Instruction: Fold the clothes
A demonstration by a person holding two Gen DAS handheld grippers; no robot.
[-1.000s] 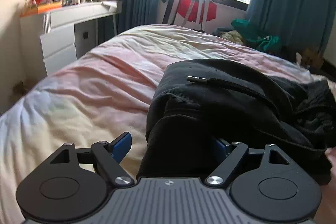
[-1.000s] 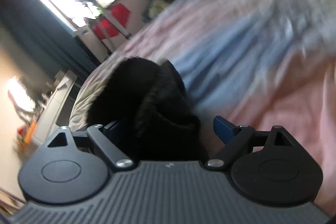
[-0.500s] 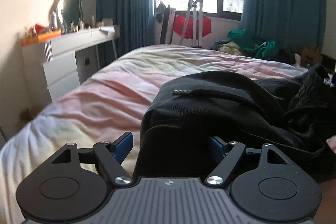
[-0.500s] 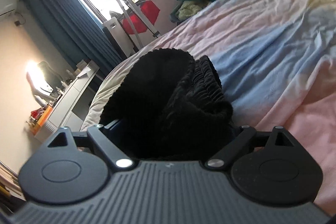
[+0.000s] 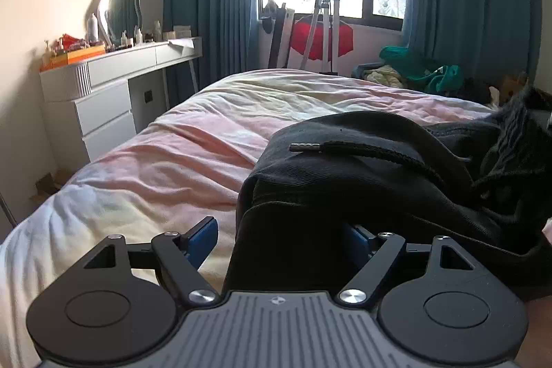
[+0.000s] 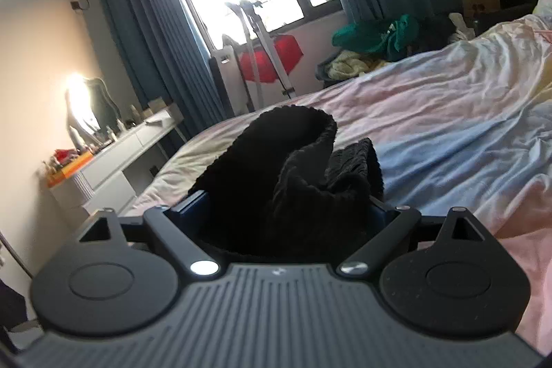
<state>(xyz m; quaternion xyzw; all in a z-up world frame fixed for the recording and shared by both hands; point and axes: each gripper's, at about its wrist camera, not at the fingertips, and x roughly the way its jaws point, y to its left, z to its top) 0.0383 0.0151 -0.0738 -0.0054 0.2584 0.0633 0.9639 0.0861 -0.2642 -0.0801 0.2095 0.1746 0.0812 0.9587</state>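
A black garment (image 5: 362,192) with a drawstring (image 5: 348,149) lies bunched on the bed (image 5: 193,161). My left gripper (image 5: 281,235) has black cloth between its blue pads; the left pad stands apart from the cloth, the right pad is half hidden by it. My right gripper (image 6: 286,212) holds a ribbed black part of the garment (image 6: 296,168) lifted above the bed (image 6: 448,133); the cloth fills the gap between its pads.
A white dresser (image 5: 103,92) with a mirror and small items stands left of the bed. Beyond the bed are a window, blue curtains, a red item on a stand (image 5: 322,37) and a heap of green and yellow clothes (image 5: 414,71).
Both grippers have risen and tilted up, lifting the black garment. The right view swung from the bedsheet toward the window, and the right jaws narrowed onto the ribbed cloth.
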